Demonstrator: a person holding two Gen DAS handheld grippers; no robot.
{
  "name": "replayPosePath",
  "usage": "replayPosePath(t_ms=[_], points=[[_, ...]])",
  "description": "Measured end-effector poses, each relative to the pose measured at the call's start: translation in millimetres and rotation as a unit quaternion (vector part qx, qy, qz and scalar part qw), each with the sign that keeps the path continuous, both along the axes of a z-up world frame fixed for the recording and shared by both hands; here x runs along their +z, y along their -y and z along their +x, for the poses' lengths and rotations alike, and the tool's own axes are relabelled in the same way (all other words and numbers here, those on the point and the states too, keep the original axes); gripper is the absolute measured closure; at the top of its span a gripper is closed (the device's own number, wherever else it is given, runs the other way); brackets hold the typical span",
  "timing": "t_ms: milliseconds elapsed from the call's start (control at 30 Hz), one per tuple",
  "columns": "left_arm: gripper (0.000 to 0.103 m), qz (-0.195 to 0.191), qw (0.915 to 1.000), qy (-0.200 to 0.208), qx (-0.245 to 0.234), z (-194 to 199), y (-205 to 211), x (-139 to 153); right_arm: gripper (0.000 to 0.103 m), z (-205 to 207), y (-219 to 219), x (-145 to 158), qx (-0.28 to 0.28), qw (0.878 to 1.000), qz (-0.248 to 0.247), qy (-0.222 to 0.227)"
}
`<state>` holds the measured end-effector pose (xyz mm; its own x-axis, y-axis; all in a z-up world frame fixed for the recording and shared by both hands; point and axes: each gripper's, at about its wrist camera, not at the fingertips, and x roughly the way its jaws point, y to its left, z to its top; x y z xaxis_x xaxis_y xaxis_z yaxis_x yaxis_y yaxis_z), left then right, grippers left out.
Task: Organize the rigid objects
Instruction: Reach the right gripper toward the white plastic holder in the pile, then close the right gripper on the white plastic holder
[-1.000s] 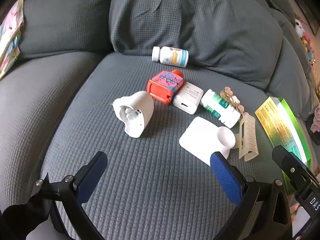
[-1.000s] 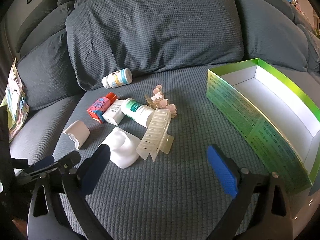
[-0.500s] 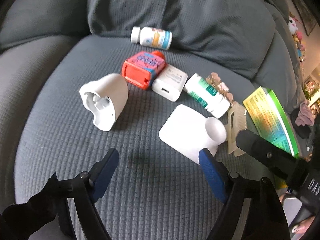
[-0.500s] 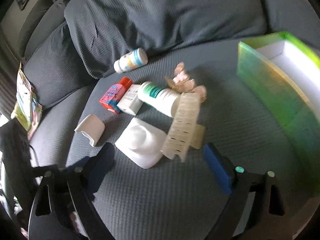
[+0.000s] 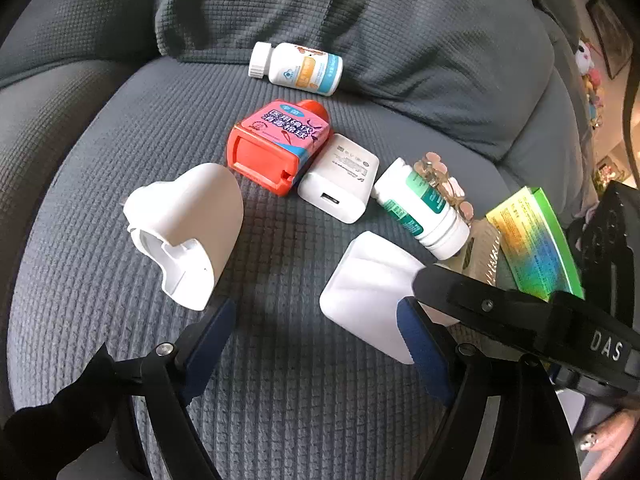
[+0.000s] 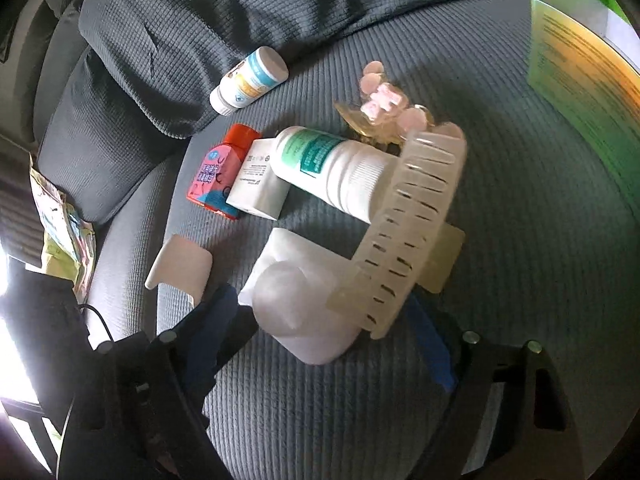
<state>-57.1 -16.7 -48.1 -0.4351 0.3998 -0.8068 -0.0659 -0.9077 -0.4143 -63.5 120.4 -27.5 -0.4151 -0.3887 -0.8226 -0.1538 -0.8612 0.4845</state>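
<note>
Small objects lie on a grey sofa seat. In the left wrist view: a white holder [image 5: 188, 236], a red box [image 5: 276, 148], a white charger [image 5: 340, 178], a green-label bottle [image 5: 424, 208], a white square base [image 5: 372, 292] and a pill bottle [image 5: 298, 68]. My left gripper [image 5: 316, 344] is open, low over the seat between the holder and the base. My right gripper [image 6: 316, 336] is open, its fingers on either side of the white base [image 6: 304, 300] and the translucent hair claw [image 6: 404, 232]. The right gripper's arm [image 5: 520, 320] crosses the left wrist view.
An open green box [image 6: 580, 68] stands at the right, also in the left wrist view [image 5: 532, 244]. A pink flower clip [image 6: 384, 112] lies behind the green-label bottle [image 6: 332, 172]. Back cushions [image 5: 360, 20] rise behind. Paper packets [image 6: 60, 220] lie at the left.
Both grippers moved forward and down toward the pile. The right gripper now straddles the white base and hair claw. The left gripper's jaws have narrowed somewhat.
</note>
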Motion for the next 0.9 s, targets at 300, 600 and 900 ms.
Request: replayPosePath(t_ms=[300, 600, 900], points=[[0.020, 0.005, 0.9998, 0.005, -0.017, -1, -3, 1, 0.025, -7, 11, -6, 0.025, 0.999, 0.017, -0.011], [0.021, 0.029, 0.9990, 0.010, -0.033, 3, -6, 2, 0.041, -2, 0, -8, 0.018, 1.000, 0.003, -0.024], [0.021, 0.006, 0.9978, 0.004, -0.066, 5, -28, 3, 0.041, 3, 5, -7, 0.039, 0.998, -0.040, -0.025]])
